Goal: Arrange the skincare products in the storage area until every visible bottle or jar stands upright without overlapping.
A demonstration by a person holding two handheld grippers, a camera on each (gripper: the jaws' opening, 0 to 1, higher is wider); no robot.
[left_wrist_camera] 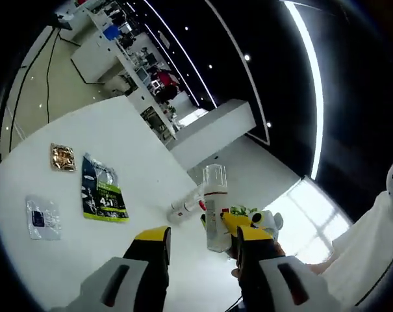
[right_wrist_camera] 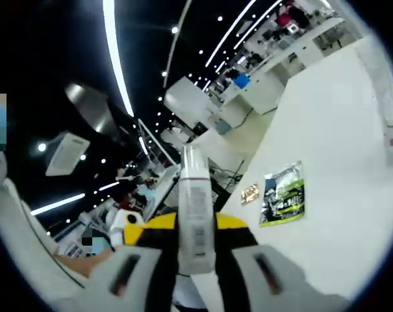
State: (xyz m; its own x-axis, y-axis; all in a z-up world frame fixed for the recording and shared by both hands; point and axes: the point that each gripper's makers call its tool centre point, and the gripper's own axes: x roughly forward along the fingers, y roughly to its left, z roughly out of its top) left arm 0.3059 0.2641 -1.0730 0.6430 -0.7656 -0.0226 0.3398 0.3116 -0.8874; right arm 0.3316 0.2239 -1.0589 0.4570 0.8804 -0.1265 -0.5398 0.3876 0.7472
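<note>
- White counter (left_wrist_camera: 118, 140), plain.
- Clear-capped white bottle (right_wrist_camera: 195, 214) w/ grey print.
- Dark sachet (left_wrist_camera: 102, 188), lime-green band; gold packet (left_wrist_camera: 62, 156); clear packet (left_wrist_camera: 41, 218), navy label.
- Yellow-tipped black/grey tongs: left (left_wrist_camera: 199, 244), right (right_wrist_camera: 195, 231).

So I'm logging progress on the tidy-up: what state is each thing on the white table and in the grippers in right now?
White pump bottle with clear cap: upright, clamped in right gripper.
Small white tube-like bottle: lying on its side on the white table.
Dark green-and-black sachet: lying flat.
Gold foil packet: lying flat.
Clear blue-labelled packet: lying flat.
Left gripper: open, holding nothing.
</note>
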